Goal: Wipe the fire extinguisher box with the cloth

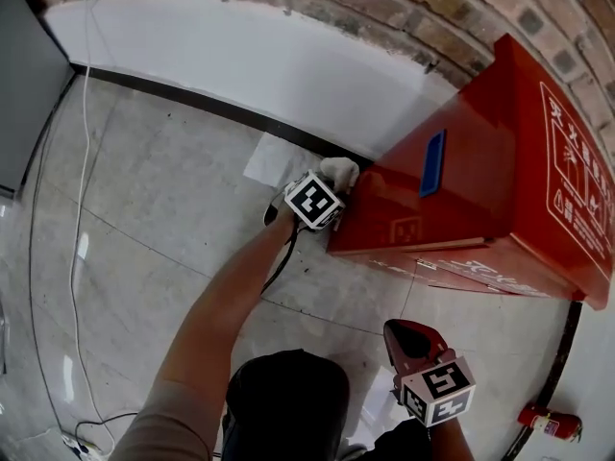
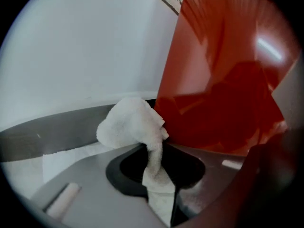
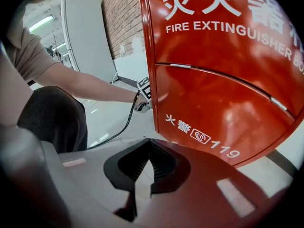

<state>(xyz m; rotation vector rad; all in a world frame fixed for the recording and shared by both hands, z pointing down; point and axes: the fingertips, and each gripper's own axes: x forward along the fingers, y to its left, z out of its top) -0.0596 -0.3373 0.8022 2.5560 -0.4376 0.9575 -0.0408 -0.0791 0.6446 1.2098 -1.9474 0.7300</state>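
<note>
Grey floor (image 1: 173, 209), one red metal fire extinguisher box (image 1: 480, 190), cut off.
Left gripper (image 1: 329, 192) grasps one white cloth (image 2: 133, 122); right gripper (image 3: 149, 167) clenched empty.

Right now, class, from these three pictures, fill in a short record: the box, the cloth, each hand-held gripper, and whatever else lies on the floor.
Box: red fire extinguisher box, on the tiled floor by the brick wall
Cloth: white cloth, bunched at the box's left end
Left hand-held gripper: shut on the cloth
Right hand-held gripper: shut, empty, facing the box's front
Also on floor: small fire extinguisher, white cable, sheet of paper
</note>
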